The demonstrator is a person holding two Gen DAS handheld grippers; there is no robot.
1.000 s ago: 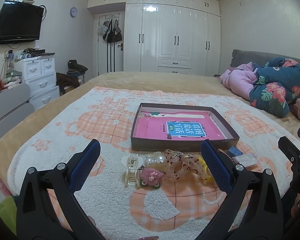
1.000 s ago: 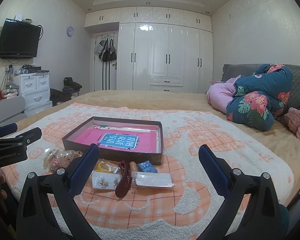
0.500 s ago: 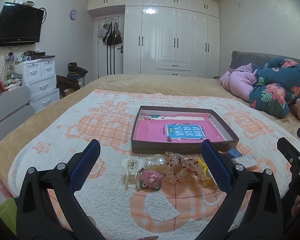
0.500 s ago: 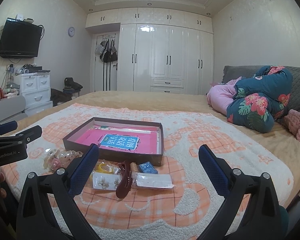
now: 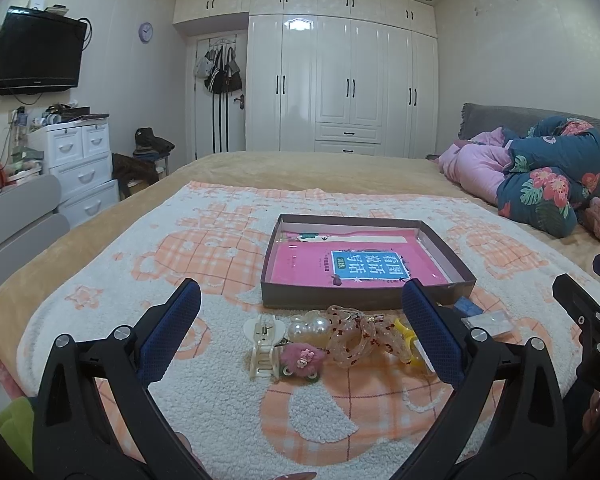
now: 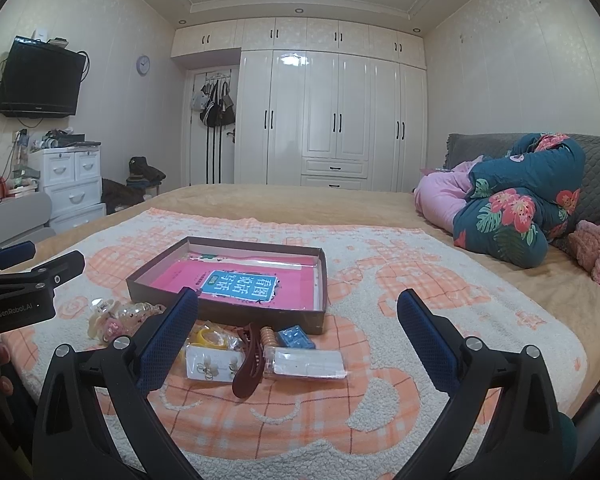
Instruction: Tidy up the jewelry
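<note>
A shallow brown box [image 5: 332,302] with a pink book inside lies on the bed; it also shows in the right wrist view [image 6: 228,312]. In front of it lie a white claw clip [image 5: 262,340], a pink fuzzy clip [image 5: 302,358], clear beaded bands [image 5: 356,334] and a yellow piece [image 5: 405,330]. The right wrist view shows an earring card [image 6: 212,364], a dark red claw clip [image 6: 248,364], a blue packet [image 6: 296,336] and a clear bag [image 6: 308,364]. My left gripper [image 5: 300,328] is open above the clips. My right gripper [image 6: 298,328] is open above the red clip.
A white and orange fleece blanket [image 5: 220,420] covers the near part of the bed. Folded pink and floral bedding [image 6: 512,216] lies at the right. White drawers [image 5: 80,164] stand left of the bed, and a wardrobe [image 5: 340,84] lines the far wall.
Both views have tilted up a little, so the box and jewelry sit lower in frame. Both grippers stay open and nothing on the bed has moved.
</note>
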